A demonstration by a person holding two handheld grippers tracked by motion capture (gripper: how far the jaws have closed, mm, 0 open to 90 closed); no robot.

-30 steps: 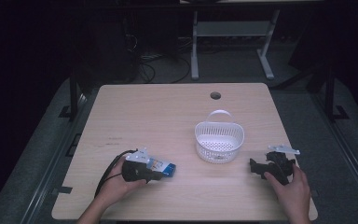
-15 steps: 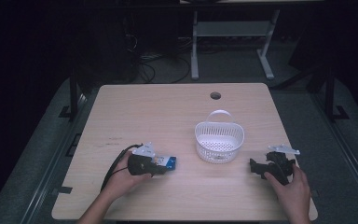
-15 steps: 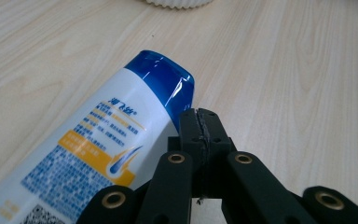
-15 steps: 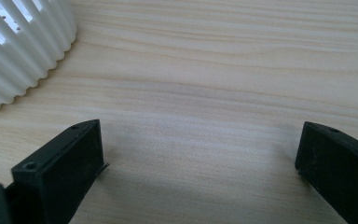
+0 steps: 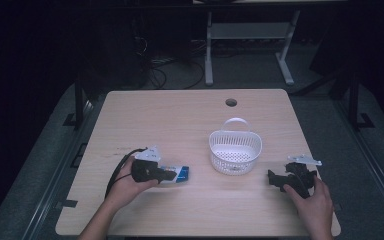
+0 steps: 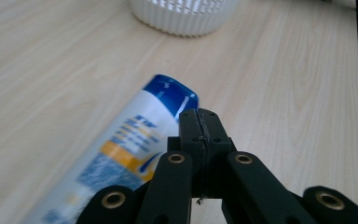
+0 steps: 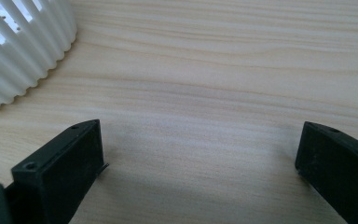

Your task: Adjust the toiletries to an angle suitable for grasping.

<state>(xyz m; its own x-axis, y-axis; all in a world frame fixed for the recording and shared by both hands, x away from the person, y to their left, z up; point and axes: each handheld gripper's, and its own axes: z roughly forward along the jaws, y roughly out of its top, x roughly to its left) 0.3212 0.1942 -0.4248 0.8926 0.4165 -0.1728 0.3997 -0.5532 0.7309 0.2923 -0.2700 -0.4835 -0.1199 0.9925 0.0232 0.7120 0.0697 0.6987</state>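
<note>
A white tube with a blue cap (image 5: 178, 173) lies on the wooden table (image 5: 170, 120), cap toward the white basket (image 5: 213, 146). My left gripper (image 5: 171, 175) is over it, pointing right. In the left gripper view its jaws (image 6: 199, 117) are pressed together with nothing visible between them. The tube (image 6: 135, 135) runs along their left side, and I cannot tell whether it touches them. My right gripper (image 5: 272, 179) rests low at the right, pointing left toward the basket. Its jaws (image 7: 200, 135) stand wide apart over bare wood.
The slatted basket (image 6: 182, 18) looks empty and has a handle at its far side; it stands between the two grippers, and its wall (image 7: 18, 51) is just left of the right gripper. A round cable hole (image 5: 231, 102) sits near the table's far edge. Dark floor surrounds the table.
The left hand and its gripper have shifted a little away from the front edge, and the tube shows slightly farther along with them. The right hand has kept still.
</note>
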